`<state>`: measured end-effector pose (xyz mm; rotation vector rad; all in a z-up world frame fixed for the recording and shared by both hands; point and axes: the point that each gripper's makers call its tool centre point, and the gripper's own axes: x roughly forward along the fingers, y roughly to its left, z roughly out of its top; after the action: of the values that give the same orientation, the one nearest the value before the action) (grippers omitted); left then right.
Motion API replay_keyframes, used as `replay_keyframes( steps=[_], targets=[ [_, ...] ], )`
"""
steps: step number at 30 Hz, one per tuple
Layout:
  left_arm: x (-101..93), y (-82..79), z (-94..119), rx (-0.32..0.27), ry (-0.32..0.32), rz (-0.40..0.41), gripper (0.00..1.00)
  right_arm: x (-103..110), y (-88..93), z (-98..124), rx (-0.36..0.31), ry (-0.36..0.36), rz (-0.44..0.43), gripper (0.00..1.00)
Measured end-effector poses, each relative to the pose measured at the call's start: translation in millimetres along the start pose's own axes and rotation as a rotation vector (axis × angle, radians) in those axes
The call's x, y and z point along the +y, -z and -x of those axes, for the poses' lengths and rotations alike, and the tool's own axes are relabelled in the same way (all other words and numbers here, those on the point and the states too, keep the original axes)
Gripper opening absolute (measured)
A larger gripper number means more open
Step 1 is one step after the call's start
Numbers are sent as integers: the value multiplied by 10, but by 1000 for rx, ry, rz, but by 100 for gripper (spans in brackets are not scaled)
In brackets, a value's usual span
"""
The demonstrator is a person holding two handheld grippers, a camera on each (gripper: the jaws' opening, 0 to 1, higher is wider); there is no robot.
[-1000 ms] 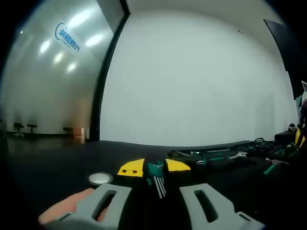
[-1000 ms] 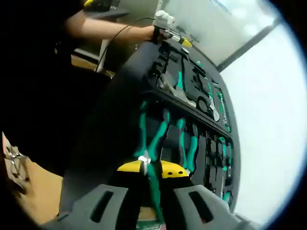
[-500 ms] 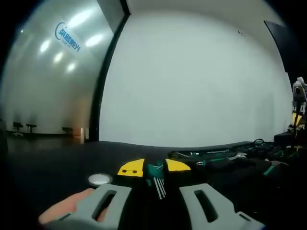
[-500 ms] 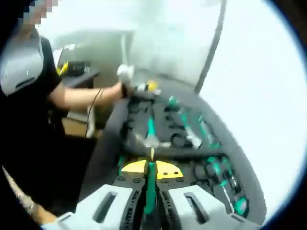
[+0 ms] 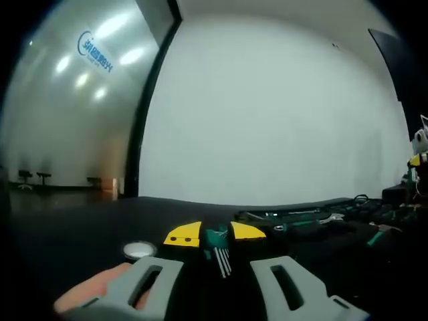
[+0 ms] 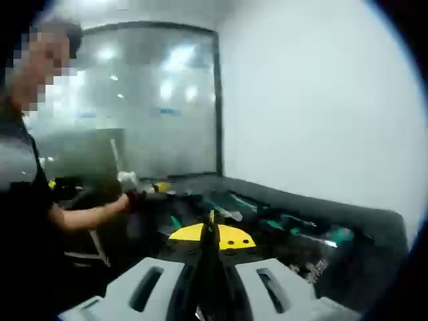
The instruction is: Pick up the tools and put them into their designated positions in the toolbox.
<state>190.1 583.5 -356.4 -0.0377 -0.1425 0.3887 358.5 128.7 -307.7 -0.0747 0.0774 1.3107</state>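
Note:
In the left gripper view my left gripper (image 5: 215,234) is shut on a green-handled hex key set (image 5: 218,245), whose metal keys point back toward the camera. The open black toolbox (image 5: 314,219) with green-handled tools lies to the right on the dark table. My right gripper (image 5: 418,150) hangs at the far right edge. In the right gripper view my right gripper (image 6: 210,233) is shut on a slim green-handled tool (image 6: 210,227) that stands up between the yellow pads. Beyond it lies the toolbox (image 6: 281,224), and a person's hand holds the left gripper (image 6: 137,186) at its left end.
A small white round object (image 5: 139,250) lies on the dark table left of my left jaws. A hand (image 5: 90,297) shows at the bottom left. A white wall and a glass partition (image 5: 73,107) stand behind. The person (image 6: 27,200) stands at the left of the right gripper view.
The right gripper view has swung up from looking down into the toolbox to looking level across it, tool still gripped. The left gripper view is unchanged; the right gripper shifted slightly at its edge.

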Motion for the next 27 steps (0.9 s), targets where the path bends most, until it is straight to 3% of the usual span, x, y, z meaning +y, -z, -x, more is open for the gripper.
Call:
replay_keyframes(
  steps=[2, 3, 5, 6, 9, 12, 16, 17, 18, 23, 25, 27],
  targets=[
    [3, 11, -3, 3, 1, 3, 14, 112, 156, 121, 23, 25, 1, 4],
    [1, 12, -1, 3, 1, 3, 14, 101, 265, 162, 66, 57, 10, 4],
    [-5, 11, -2, 1, 1, -1, 14, 45, 491, 282, 141, 128, 105, 7],
    [-7, 12, -4, 1, 1, -5, 14, -72, 591, 369, 172, 224, 72, 11],
    [-16, 14, -1, 3, 2, -9, 14, -327, 667, 544, 164, 365, 5, 23],
    [-21, 20, -2, 5, 4, -4, 14, -449, 674, 640, 216, 424, 71, 23],
    [-26, 27, -1, 7, 2, -4, 14, -190, 485, 430, 258, 307, 225, 18],
    [-29, 27, 0, 7, 2, -5, 14, -28, 473, 337, 284, 224, 275, 17],
    [-30, 27, 0, 7, 2, -5, 14, 42, 465, 310, 288, 201, 280, 16],
    [-17, 35, -8, 9, 2, -4, 14, 627, 781, 47, 464, -81, 360, 18],
    [-29, 34, -6, 11, 4, -6, 14, 701, 883, -78, 494, -134, 383, 20],
    [-30, 27, -6, 8, 5, -5, 14, 606, 909, -201, 494, -119, 368, 20]
  ],
)
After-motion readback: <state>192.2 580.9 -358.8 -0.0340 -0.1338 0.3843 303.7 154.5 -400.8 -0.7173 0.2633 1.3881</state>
